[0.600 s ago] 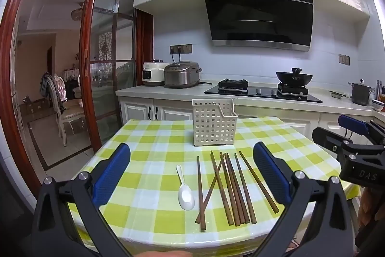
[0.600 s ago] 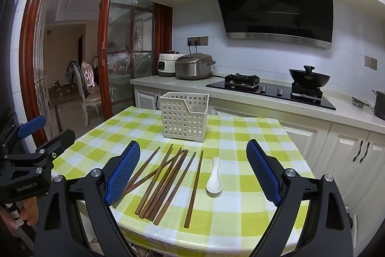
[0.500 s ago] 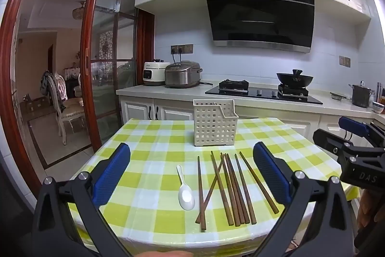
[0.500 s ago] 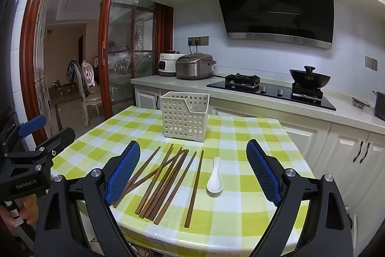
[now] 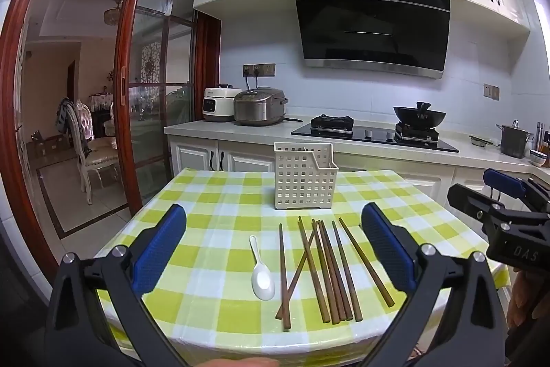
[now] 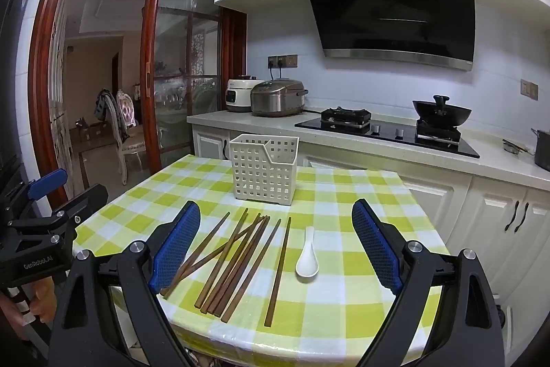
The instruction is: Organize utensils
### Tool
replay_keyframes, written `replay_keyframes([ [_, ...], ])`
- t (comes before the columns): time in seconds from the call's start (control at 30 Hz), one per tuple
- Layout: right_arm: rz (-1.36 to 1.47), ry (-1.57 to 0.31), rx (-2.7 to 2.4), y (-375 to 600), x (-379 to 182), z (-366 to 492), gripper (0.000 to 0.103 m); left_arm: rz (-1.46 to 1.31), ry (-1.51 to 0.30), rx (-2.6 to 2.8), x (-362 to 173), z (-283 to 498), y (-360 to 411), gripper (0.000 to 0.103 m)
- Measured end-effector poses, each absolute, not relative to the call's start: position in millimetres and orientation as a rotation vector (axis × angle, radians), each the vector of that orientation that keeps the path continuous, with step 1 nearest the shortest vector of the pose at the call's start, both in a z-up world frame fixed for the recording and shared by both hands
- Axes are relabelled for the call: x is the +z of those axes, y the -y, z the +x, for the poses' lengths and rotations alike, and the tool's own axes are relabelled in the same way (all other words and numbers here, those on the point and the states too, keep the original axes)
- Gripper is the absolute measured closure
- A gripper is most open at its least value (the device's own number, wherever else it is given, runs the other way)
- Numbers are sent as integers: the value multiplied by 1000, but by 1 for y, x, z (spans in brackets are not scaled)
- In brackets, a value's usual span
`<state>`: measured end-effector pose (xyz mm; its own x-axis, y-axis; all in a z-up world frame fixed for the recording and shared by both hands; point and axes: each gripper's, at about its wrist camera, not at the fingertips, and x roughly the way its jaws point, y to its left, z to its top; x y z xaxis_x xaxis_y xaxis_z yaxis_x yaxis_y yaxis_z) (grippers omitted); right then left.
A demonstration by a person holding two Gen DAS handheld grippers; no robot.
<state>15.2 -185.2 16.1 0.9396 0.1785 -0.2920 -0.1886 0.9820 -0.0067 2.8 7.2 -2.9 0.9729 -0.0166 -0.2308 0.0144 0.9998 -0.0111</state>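
Observation:
Several brown wooden chopsticks (image 5: 326, 267) (image 6: 240, 257) lie loosely side by side on the green-and-white checked tablecloth (image 5: 213, 205), near the table's front edge. One of them lies crossed over the others. A white ceramic spoon (image 5: 262, 276) (image 6: 307, 258) rests beside them, bowl toward me. A white perforated basket (image 5: 304, 176) (image 6: 263, 169) stands upright behind them at mid-table. My left gripper (image 5: 273, 210) hovers open over the front edge, with the spoon and chopsticks ahead of it. My right gripper (image 6: 276, 212) is open too, facing the same pile. Neither holds anything.
Behind the table runs a counter with two rice cookers (image 5: 259, 107), a hob (image 5: 374, 135) and a black wok (image 5: 419, 116). White cabinets (image 6: 498, 212) stand close on the right. A glass sliding door (image 5: 154, 112) and a chair (image 5: 89, 150) are on the left.

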Motion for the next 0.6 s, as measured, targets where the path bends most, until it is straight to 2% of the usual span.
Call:
replay_keyframes([
  [0.6,-25,-298,196,190,19,15,18,-11,-242,-32,-6,8,-6,4],
])
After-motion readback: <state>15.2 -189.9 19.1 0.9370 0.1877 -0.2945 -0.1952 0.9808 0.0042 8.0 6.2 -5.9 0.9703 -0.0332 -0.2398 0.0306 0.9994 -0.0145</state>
